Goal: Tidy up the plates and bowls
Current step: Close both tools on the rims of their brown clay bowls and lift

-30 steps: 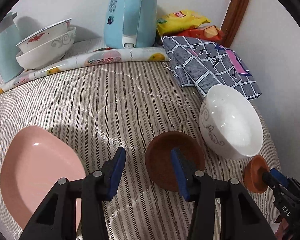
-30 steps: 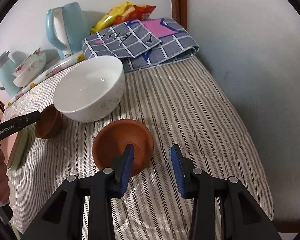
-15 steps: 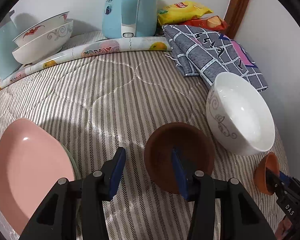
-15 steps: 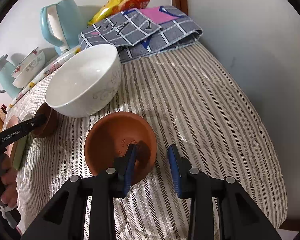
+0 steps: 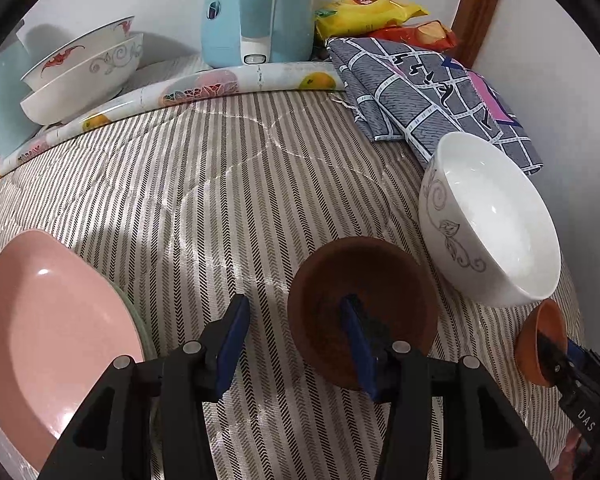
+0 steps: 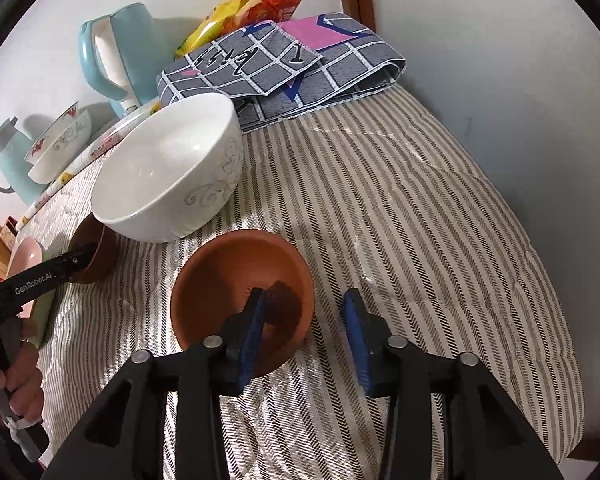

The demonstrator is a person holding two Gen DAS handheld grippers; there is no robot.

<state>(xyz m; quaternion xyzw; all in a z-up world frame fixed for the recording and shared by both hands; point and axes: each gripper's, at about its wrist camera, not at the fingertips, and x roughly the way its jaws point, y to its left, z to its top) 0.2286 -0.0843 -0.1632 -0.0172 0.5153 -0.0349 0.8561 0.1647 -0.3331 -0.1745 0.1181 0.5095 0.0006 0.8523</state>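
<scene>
- At the bottom of both wrist views, each gripper is straddling the rim of a small clay bowl: left gripper (image 5: 296, 336) has one finger inside the dark brown bowl (image 5: 332, 280) and one outside on the striped cover (image 5: 204, 208); right gripper (image 6: 306, 328) is doing the same on the orange bowl (image 6: 228, 268).
- Left jaws are standing apart, pads not yet pressing the wall. Right jaws have just been opening, with the rim between them but no visible squeeze, so nothing is being gripped on either side.
- Judgement: both should be sinking a little deeper over the wall before clamping; a shallow bite on a sloped rim is likely slipping out.
- The soft cover is giving under load, so the bowls may be tipping as the pads close; closing slowly and lifting straight up looks safest.
- Lower left of the left view, the pink plate (image 5: 56, 320) is lying flat, well apart from the bowls.
- Mid right, the big white bowl (image 5: 496, 216) is sitting just beside both clay bowls, so keep clear of it on the lift.
- Upper left, two stacked patterned bowls (image 5: 80, 76) are sitting by the blue kettle (image 5: 256, 12), probably the stacking spot.
</scene>
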